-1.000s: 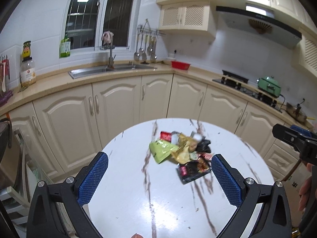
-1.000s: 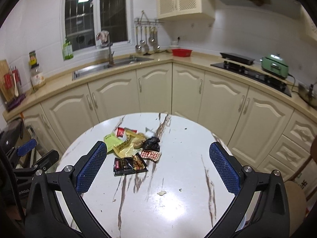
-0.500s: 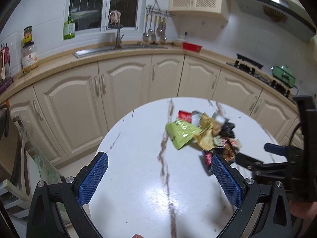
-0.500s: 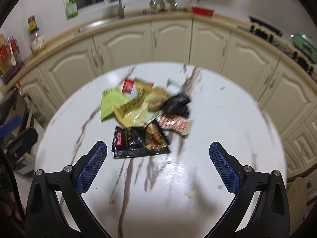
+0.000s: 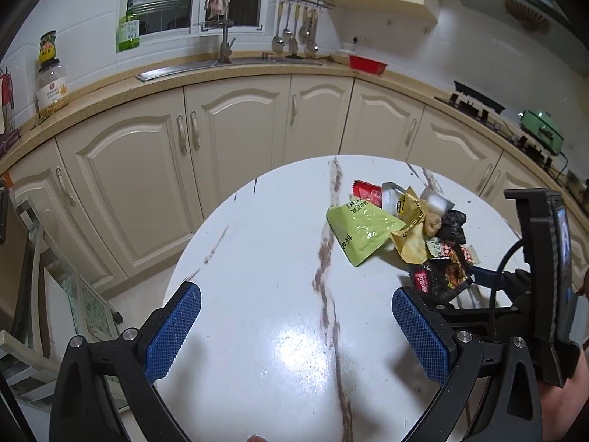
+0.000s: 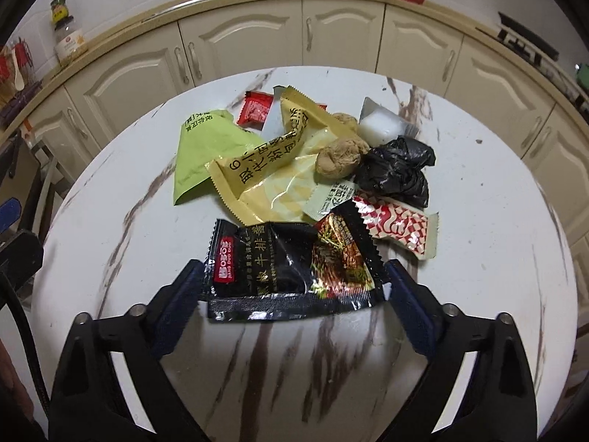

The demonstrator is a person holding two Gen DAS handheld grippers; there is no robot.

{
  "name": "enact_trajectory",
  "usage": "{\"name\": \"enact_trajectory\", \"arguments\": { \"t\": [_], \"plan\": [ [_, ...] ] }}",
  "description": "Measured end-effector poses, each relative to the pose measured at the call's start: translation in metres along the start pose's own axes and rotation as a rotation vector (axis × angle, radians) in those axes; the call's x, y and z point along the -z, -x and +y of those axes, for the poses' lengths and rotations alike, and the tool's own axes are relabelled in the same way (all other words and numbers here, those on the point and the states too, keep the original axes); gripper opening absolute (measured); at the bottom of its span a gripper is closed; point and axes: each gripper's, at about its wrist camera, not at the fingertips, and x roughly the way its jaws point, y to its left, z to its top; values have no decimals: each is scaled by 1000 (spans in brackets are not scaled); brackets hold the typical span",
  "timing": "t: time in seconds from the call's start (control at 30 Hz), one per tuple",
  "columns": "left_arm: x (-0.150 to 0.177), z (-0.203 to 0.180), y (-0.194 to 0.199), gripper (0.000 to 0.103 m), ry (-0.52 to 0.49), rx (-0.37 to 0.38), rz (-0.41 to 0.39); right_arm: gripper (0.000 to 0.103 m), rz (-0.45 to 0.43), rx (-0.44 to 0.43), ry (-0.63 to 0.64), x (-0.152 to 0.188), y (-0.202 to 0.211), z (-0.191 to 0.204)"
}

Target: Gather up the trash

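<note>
right wrist view: fingers closing around the black sachet

right gripper (image 6: 292, 287) has dropped from high above the bench (image 6: 478, 265) to the near edge of the trash pile (image 6: 305, 169). its fingers now straddle the black sachet (image 6: 283, 269) and are closing, pads at its ends but not yet clearly pressing. the first pickup looks imminent. farther left, the left gripper (image 5: 296, 326) has swung aside, fingers wide apart and empty over bare bench, the pile beyond its right finger.

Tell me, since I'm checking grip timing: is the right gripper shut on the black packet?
Not yet: its fingers flank the black packet, closing.
</note>
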Motion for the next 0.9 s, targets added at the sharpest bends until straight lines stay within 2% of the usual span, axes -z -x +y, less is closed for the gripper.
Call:
{"name": "enact_trajectory", "arguments": {
  "t": [0.03,0.13,0.3,0.5,0.53,0.57,0.6,0.7,0.73,0.77,0.8,0.83,0.9],
  "plan": [
    [-2,-1,-4,102,-4,1,2,90,0,-3,10,1,1,0],
    [-2,-5,-15,102,-15,5,6,72,-8,-10,26,2,6,-3],
    [-9,-18,-35,102,-56,11,15,68,-9,-49,38,-1,8,-11],
    [-21,-34,-68,102,-136,7,58,51,-28,-89,15,-2,14,-23],
    [-23,-35,-74,102,-144,11,65,24,-31,-85,16,-3,15,-25],
    [-25,-37,-80,102,-153,13,74,8,-20,-67,17,-3,13,-27],
    [-27,-39,-87,102,-164,13,82,4,-14,-75,5,-3,11,-31],
    [-32,-47,-105,102,-200,6,101,6,-15,-85,0,-3,7,-39],
    [-34,-48,-108,102,-205,-2,104,14,-7,-87,3,-5,7,-39],
    [-36,-48,-112,102,-210,-11,104,30,-6,-99,1,-6,7,-40],
    [-39,-46,-115,102,-211,-10,102,38,-10,-116,-1,-7,8,-40],
    [-42,-45,-119,102,-210,-5,101,42,-18,-141,-5,-8,9,-42],
    [-47,-44,-125,102,-216,-2,100,42,-21,-172,-8,-9,11,-42]
  ]
}}
